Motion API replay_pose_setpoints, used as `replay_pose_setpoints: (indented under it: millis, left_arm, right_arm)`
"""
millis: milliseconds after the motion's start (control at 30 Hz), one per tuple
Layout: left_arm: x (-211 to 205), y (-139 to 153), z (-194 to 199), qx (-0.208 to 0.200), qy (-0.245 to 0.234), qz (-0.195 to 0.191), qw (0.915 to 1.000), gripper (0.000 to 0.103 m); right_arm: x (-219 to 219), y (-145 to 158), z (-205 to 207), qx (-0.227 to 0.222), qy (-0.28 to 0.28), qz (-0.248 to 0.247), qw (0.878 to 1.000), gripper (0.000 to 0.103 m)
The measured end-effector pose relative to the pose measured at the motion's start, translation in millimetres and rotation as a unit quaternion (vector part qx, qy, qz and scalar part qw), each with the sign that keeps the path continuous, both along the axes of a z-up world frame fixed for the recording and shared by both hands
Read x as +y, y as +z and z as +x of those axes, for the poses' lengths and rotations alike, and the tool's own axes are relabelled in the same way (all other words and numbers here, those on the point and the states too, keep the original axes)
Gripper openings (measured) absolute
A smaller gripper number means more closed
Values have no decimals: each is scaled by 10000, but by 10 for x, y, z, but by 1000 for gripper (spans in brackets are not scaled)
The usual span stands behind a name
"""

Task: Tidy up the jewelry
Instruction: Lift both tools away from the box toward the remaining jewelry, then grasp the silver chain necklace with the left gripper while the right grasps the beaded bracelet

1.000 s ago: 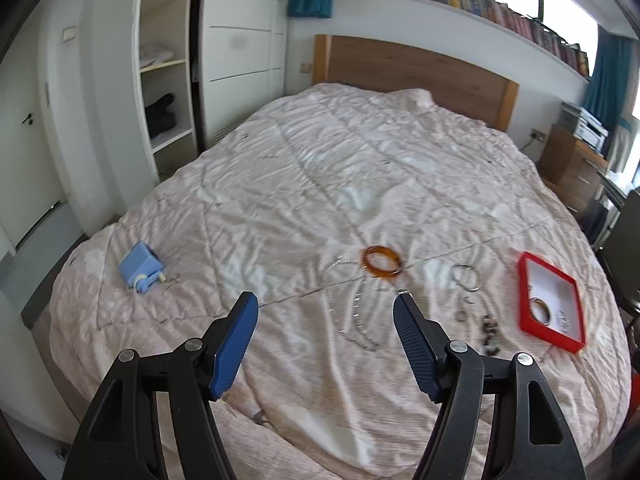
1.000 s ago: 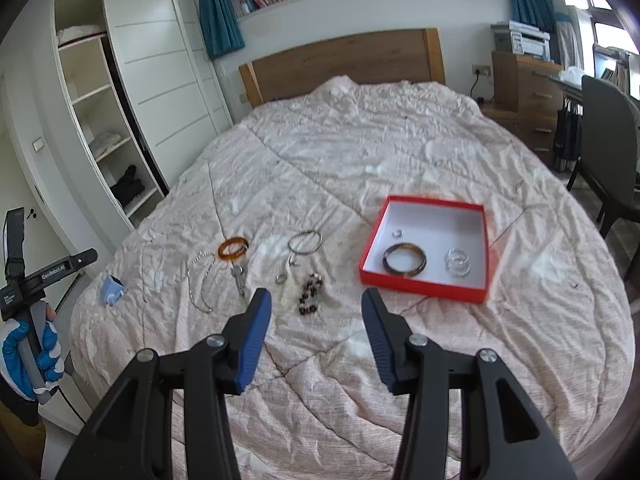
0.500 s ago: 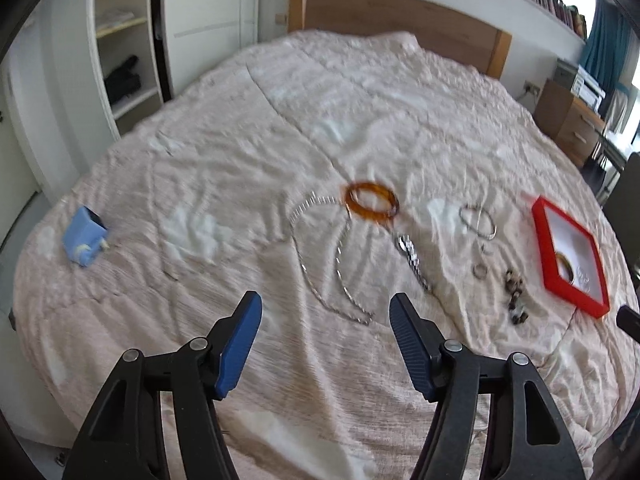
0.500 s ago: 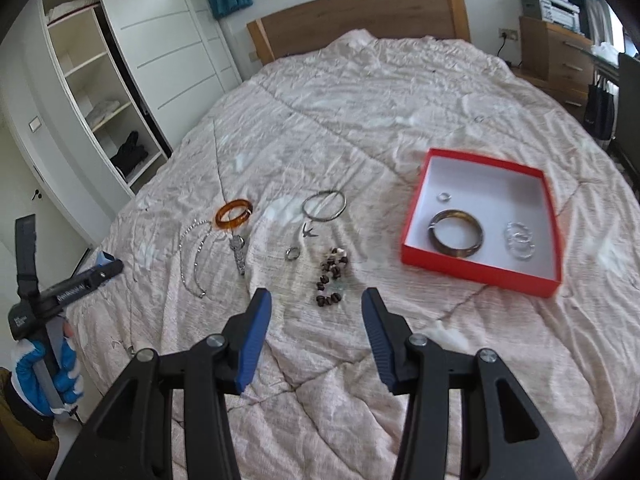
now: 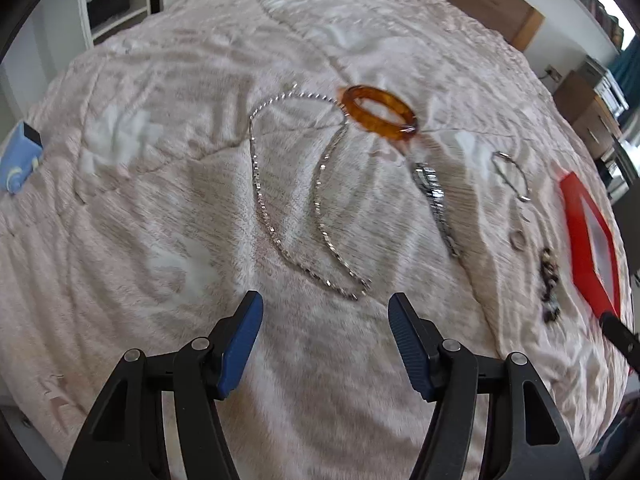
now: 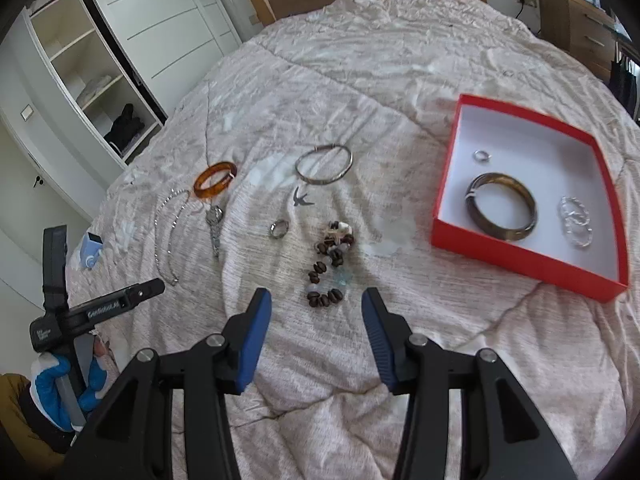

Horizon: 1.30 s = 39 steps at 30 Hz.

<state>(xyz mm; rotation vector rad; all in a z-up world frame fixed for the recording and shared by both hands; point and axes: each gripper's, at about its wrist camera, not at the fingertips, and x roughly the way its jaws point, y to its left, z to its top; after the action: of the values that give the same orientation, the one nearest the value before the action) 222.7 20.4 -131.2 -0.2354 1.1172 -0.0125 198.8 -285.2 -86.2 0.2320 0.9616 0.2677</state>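
Both claws have dropped closer to the bed (image 5: 168, 208); my left claw (image 5: 325, 312), released, hangs over the silver chain (image 5: 288, 200), my right claw (image 6: 316, 312), released, over the bead bracelet (image 6: 330, 266) mid-bed.

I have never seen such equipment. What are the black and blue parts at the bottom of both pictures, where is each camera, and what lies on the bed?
They are hand-held grasping tools; each carries a camera looking along its fingers. One picture comes from the left tool, the other from the right tool. Both are open and hold nothing. On the bedspread lie a silver chain, an amber bangle, a bead bracelet and a red box already holding a dark bangle.
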Motion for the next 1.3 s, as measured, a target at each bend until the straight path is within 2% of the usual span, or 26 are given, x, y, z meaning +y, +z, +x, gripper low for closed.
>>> replay_pose_setpoints:
  millis: [167,400,867,900,967,1000,1100,1233,1300]
  left_arm:
    - [45,-126,186,78,171,83,9998,64]
    - [109,-142,455,-18,275,195,9994,64]
    - [108,-162,814,-175,208,428,9987,61]
    - [103,-165,812,-178,208,438,9987,60]
    - [88,-161,800,-204,188,460,9986,56]
    - [83,-157,793,-213,172,458,9986,53]
    - [72,-149,737,-209,113,415,9989,41]
    - [55,-140,644,-145,-7,327,9994,17]
    - [58,-139,594,-89,-59,247,9996,9]
  right_arm:
    - [39,-198,177,158,59,14,9999,45]
    - [102,-391,433,297,95,72,9995,45]
    - [156,-627,779,401,68,111,9991,44]
    - [155,-641,788,404,48,104,9991,41]
    - [160,-659,791,404,28,70,9992,34]
    - [149,-669,778,411,6,81,9991,28]
    - [108,-684,746,451,-18,145,9989,18]
    - [93,-673,668,502,-8,225,9985,14]
    - [120,-658,613,518,42,217,9984,14]
